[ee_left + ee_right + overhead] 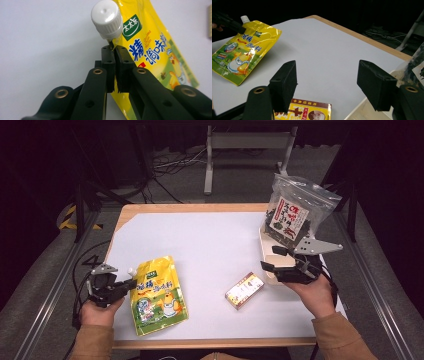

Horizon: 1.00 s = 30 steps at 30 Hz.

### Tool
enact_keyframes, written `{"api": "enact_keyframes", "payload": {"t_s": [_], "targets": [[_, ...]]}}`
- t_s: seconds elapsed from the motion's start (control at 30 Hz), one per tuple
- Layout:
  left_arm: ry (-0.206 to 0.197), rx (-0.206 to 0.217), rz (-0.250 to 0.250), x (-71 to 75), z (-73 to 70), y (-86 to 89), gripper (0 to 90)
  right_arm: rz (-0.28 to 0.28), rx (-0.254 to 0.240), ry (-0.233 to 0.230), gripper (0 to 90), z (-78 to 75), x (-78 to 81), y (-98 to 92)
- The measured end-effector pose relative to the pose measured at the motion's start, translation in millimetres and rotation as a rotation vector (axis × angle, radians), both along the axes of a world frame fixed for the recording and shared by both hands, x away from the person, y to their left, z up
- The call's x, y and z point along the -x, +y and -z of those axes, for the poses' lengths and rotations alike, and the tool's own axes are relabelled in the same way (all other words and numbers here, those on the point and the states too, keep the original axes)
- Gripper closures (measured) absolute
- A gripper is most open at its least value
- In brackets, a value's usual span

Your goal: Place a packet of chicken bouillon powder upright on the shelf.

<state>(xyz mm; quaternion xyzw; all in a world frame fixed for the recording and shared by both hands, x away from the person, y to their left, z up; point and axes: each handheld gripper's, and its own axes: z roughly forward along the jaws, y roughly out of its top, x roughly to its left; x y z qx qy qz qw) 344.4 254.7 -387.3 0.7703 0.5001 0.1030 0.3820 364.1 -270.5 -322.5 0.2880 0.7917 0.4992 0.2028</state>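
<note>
While pinching the yellow spouted pouch [155, 52] by its corner, just under the white cap [107, 17], with left gripper [131, 284] pads pressed together at the table's near left edge. Probably lifting now, carrying next. Passing the small box [244, 290]; right gripper [273, 258] holding spread, empty, beside the tray [266, 270].

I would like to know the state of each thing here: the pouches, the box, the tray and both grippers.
yellow spout pouch: cap on, pinched at its top corner, that corner lifted off the table.
left gripper: shut on the pouch edge just below the white cap.
right gripper: open, nothing between the jaws.
small box: closed, lying flat.
clear zip bag: sealed, standing in the tray.
</note>
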Motion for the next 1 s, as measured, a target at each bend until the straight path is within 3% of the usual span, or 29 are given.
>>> {"api": "enact_keyframes", "payload": {"t_s": [0.17,0.43,0.57,1.0], "targets": [[-0.056,0.014,0.082,5.7,-18.7,-2.6,86.9,0.005,-0.002,-0.001,33.1,-1.1,1.5,-2.6],[-0.124,0.005,0.130,17.0,-35.3,-17.3,87.0,-0.003,0.003,-0.006,35.1,-2.8,4.2,-2.5],[-0.170,0.005,0.191,22.6,-45.2,-24.9,86.9,-0.004,0.004,-0.010,36.3,-4.3,5.6,-2.9],[-0.287,-0.016,0.307,41.1,-67.8,-47.0,87.6,-0.038,0.037,-0.036,40.8,-8.4,12.4,2.2]]}}
